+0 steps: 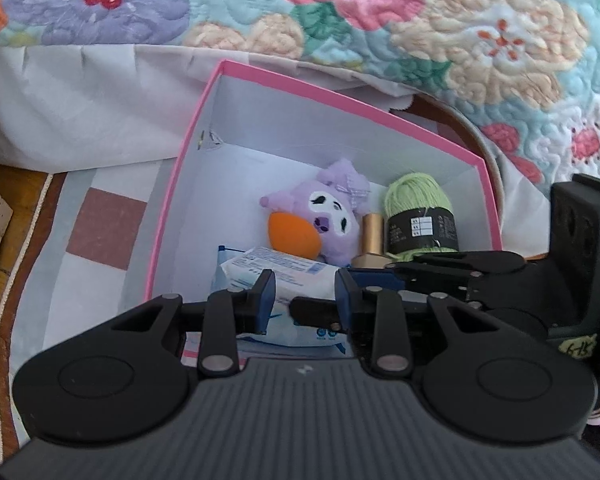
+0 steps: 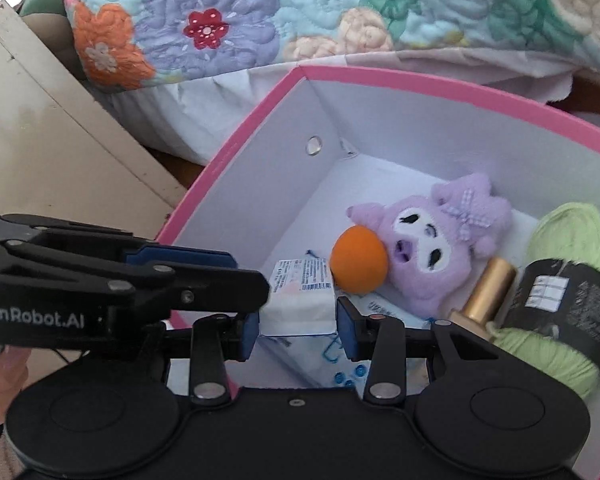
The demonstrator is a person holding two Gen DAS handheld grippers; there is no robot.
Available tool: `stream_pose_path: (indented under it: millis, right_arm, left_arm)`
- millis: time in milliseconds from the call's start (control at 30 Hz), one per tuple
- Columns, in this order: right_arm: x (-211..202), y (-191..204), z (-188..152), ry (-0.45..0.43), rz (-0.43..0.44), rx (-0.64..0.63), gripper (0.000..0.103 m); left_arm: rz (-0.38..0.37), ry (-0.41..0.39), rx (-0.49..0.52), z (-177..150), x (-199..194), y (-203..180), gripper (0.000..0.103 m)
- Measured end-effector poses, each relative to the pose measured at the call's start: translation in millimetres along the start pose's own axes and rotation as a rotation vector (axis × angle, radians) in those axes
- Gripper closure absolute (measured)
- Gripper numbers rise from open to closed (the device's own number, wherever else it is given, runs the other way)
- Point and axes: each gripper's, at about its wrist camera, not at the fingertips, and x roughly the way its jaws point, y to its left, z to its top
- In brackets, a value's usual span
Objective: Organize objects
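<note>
white tissue pack [image 2: 300, 312] between right tongs [image 2: 297, 330]

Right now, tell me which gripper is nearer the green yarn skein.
Right. The right gripper, jaws on the tissue pack, has the green yarn skein close on its right; the left gripper is at the pack's opposite side, farther away.

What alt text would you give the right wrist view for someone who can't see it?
The right gripper holds a white tissue pack between its jaws, over the pink-rimmed box. Inside lie a purple plush toy, an orange ball, a gold tube and green yarn; the left gripper reaches in from the left.
</note>
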Motion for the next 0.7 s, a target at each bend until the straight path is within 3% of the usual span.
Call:
stream_pose_path:
  millis: [100, 200, 300, 467, 700]
  right_arm:
    - [-2, 3, -2, 0.015, -0.088, -0.062, 0.054]
    - [-4, 3, -6, -0.002, -0.235, -0.111, 0.041]
    - [-13, 1, -14, -0.042, -0.341, -0.113, 0.041]
    - [-52, 15, -37, -0.136, -0.285, -0.038, 0.039]
    - [-103, 60, -64, -0.212, -0.242, -0.057, 0.035]
  left_arm:
    - [-0.011, -0.018, -0.020, -3, -4, 2, 0.073]
    - [0.005, -0.034, -0.010, -5, -10, -1, 0.073]
    - [0.017, -0.051, 0.003, -7, -18, -5, 0.073]
    - [0.022, -0.068, 0.029, -13, -39, -14, 0.073]
    - [0.045, -0.056, 0.066, -23, -78, -26, 0.070]
